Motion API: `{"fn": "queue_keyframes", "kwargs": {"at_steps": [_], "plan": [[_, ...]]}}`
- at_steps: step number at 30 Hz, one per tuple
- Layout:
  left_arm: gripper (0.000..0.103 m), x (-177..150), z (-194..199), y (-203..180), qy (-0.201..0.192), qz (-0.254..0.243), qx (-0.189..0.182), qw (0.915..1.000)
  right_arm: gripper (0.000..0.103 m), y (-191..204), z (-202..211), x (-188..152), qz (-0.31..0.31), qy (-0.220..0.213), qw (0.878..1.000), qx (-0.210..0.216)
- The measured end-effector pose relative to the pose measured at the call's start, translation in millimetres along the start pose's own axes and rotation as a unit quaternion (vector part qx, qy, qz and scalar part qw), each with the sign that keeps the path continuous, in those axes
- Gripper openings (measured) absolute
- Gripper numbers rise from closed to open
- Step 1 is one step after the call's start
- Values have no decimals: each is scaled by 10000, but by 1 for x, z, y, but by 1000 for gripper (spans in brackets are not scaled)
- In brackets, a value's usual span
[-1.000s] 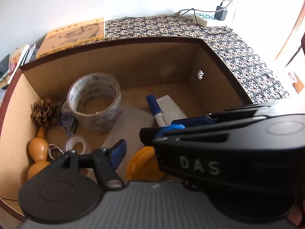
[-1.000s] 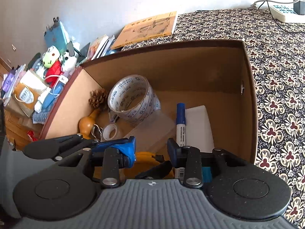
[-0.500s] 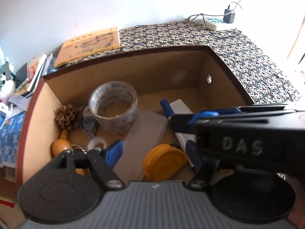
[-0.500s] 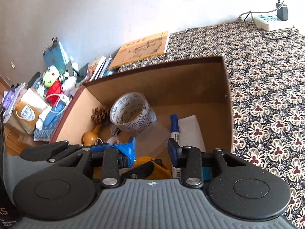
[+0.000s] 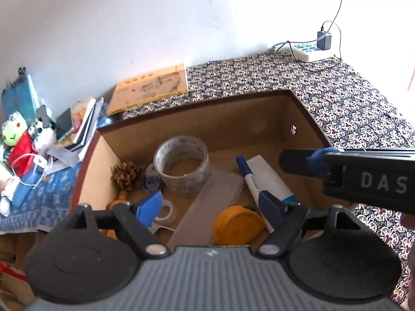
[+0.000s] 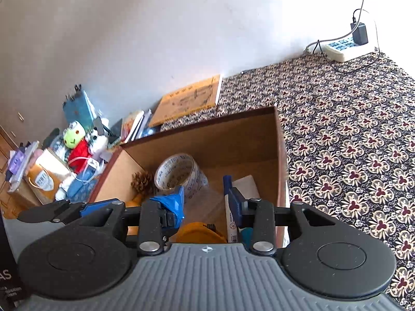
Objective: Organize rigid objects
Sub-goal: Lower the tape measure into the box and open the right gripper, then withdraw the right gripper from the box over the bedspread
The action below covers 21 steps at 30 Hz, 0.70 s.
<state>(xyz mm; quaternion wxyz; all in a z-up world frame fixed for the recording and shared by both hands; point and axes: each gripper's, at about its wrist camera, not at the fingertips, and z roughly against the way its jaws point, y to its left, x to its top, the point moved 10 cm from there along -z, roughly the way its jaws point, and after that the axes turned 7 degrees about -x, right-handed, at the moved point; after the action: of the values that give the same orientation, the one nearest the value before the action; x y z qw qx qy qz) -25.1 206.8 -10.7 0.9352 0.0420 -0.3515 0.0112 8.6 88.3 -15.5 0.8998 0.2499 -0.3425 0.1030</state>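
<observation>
Brown fibreboard forms the open box (image 5: 249,129), which sits on a floral-patterned cloth (image 5: 337,103). Left wrist view: the left tongs (image 5: 211,202) hang above the box's near edge, blue-padded fingers spread wide apart, nothing between them. Inside the box, a large roll of clear packing tape (image 5: 181,165) stands near the back wall. Left of the roll lies a pine cone (image 5: 125,175); between the two rests a small tape dispenser (image 5: 153,181), partly hidden. A small clear tape ring (image 5: 166,210) lies nearer the camera than the roll. Right of the roll, a blue-capped marker (image 5: 250,178) lies against a white flat block (image 5: 269,176). A yellow round case (image 5: 237,224) sits at the box's near side, beside a translucent sheet (image 5: 210,202). The right tongs (image 5: 295,162) cross above the box's right wall, seen side-on. A tan booklet (image 5: 150,88) lies behind the box; a power strip (image 5: 308,50) sits far right of it, by the wall.

Right wrist view: the right tongs (image 6: 207,202) hover over the box (image 6: 233,134), fingers parted and empty. The packing tape (image 6: 179,173), pine cone (image 6: 142,181), marker (image 6: 229,207) and yellow case (image 6: 199,232) show inside the box. A frog plush (image 6: 75,142) sits among clutter left of the box.
</observation>
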Motion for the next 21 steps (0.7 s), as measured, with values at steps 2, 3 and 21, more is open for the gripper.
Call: {"fn": "queue_keyframes", "kwargs": {"at_steps": [2, 3, 21], "plan": [[86, 1, 7, -4, -34, 34, 50, 10000, 21, -3, 7, 3, -43, -75, 9999, 67], [91, 2, 10, -7, -48, 59, 74, 9999, 21, -8, 15, 6, -66, -162, 9998, 86], [92, 14, 31, -154, -143, -18, -9, 9999, 23, -138, 97, 4, -88, -260, 9967, -759]]}}
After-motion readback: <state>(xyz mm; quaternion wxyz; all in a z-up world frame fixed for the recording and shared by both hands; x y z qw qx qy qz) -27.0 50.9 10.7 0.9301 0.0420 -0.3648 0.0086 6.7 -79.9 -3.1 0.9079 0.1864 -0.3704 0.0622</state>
